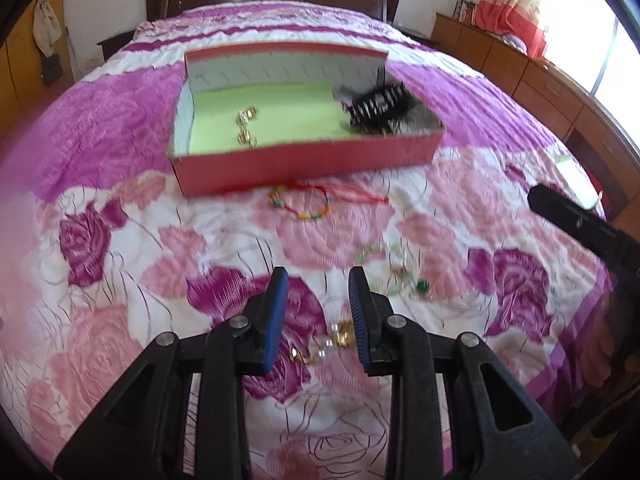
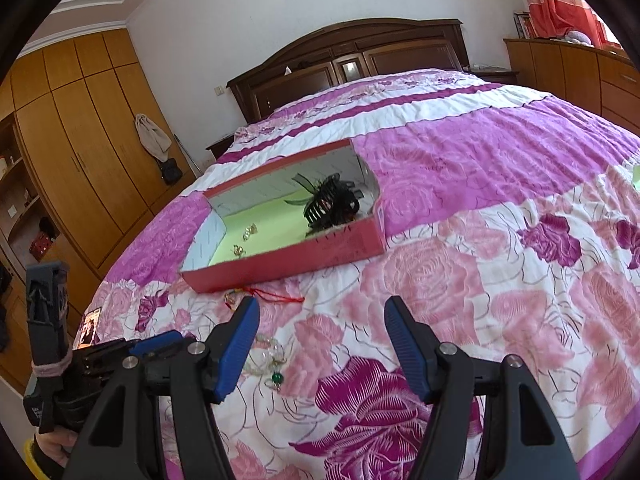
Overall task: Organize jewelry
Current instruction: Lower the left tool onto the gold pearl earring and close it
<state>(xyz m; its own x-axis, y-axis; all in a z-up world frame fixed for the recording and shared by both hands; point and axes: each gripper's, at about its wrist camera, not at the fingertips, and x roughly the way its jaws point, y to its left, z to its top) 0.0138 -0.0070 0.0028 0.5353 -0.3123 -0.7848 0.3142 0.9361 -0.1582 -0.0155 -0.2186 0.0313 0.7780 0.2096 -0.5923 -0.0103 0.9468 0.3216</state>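
Observation:
A red box (image 1: pixel 304 164) with a green floor lies open on the bed, also in the right wrist view (image 2: pixel 320 252). Inside are gold earrings (image 1: pixel 247 126) and a black hair claw with feathers (image 1: pixel 380 108). A beaded bracelet on red cord (image 1: pixel 304 202) lies in front of the box. A clear-and-green bead piece (image 1: pixel 400 272) lies right of my left gripper (image 1: pixel 318 280), which is open and empty. A gold-and-crystal piece (image 1: pixel 332 340) lies low between its fingers. My right gripper (image 2: pixel 322 308) is open and empty above the bedspread, bead piece (image 2: pixel 272 364) by its left finger.
The floral pink bedspread (image 1: pixel 160 280) covers the whole bed. A dark wooden headboard (image 2: pixel 352 52) stands at the far end. Wooden cabinets (image 1: pixel 552 92) run along the right, a wardrobe (image 2: pixel 80 140) on the left. The right gripper's body (image 1: pixel 580 224) shows at the right edge.

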